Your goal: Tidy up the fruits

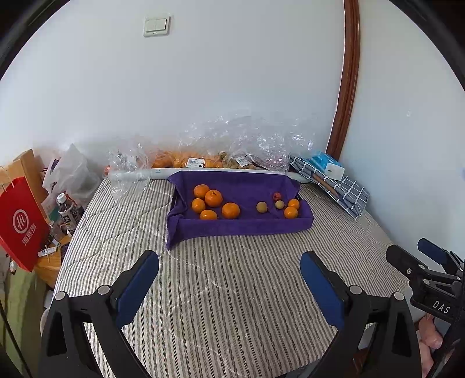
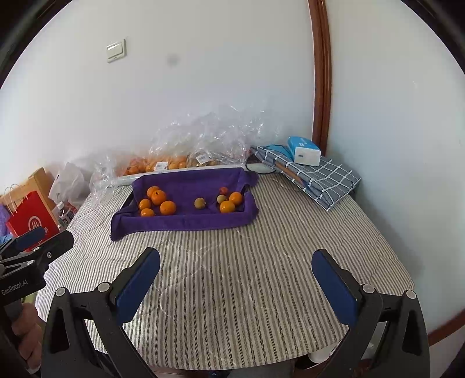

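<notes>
Fruits untouched for now: both tongs, left gripper (image 1: 229, 279) and right gripper (image 2: 236, 277), gape wide and empty over striped cover (image 1: 221, 285). Beyond, purple-lined tray (image 1: 241, 225) holds oranges (image 1: 213, 198) left, mixed small fruit (image 1: 290, 212) right; sorting looks partial.

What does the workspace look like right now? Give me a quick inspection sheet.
Surface: grey-and-white striped quilted cover, bare in front.
Job's things: purple towel-lined tray holding five oranges grouped left; two small oranges, two pale round fruits and one small red fruit on the right.
Clutter: clear plastic bags of fruit behind the tray; folded checked cloth with blue-white box.
Grippers: left gripper and right gripper open, holding nothing, short of the tray.
Cables: one thin dark cable at the tray's far right corner.
Surroundings: white wall, light switch, red paper bag, bottles at left.
</notes>
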`<state>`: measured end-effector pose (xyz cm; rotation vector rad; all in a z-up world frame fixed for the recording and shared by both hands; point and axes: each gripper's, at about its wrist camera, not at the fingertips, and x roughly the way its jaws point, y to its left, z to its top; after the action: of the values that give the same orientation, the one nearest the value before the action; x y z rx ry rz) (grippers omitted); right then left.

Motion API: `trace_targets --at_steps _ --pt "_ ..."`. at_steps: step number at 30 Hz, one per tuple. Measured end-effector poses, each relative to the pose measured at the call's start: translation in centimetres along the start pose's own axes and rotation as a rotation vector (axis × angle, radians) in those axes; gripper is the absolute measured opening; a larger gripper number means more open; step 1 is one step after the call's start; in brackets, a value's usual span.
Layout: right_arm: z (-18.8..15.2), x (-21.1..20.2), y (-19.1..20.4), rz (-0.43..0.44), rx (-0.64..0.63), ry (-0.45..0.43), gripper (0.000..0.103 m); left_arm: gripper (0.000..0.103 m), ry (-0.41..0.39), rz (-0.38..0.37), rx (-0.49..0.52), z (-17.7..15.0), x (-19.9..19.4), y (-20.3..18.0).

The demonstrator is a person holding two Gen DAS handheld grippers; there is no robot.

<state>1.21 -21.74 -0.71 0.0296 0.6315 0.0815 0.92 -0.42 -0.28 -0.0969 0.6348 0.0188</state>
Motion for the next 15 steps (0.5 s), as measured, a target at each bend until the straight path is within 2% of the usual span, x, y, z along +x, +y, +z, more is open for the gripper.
trace_targets --at_steps 15 --pt "-0.07 -0.44 0.31 -0.015 0.0 0.005 0.103 0.099 -0.007 -0.007 -0.024 0.14 -0.26 0.64"
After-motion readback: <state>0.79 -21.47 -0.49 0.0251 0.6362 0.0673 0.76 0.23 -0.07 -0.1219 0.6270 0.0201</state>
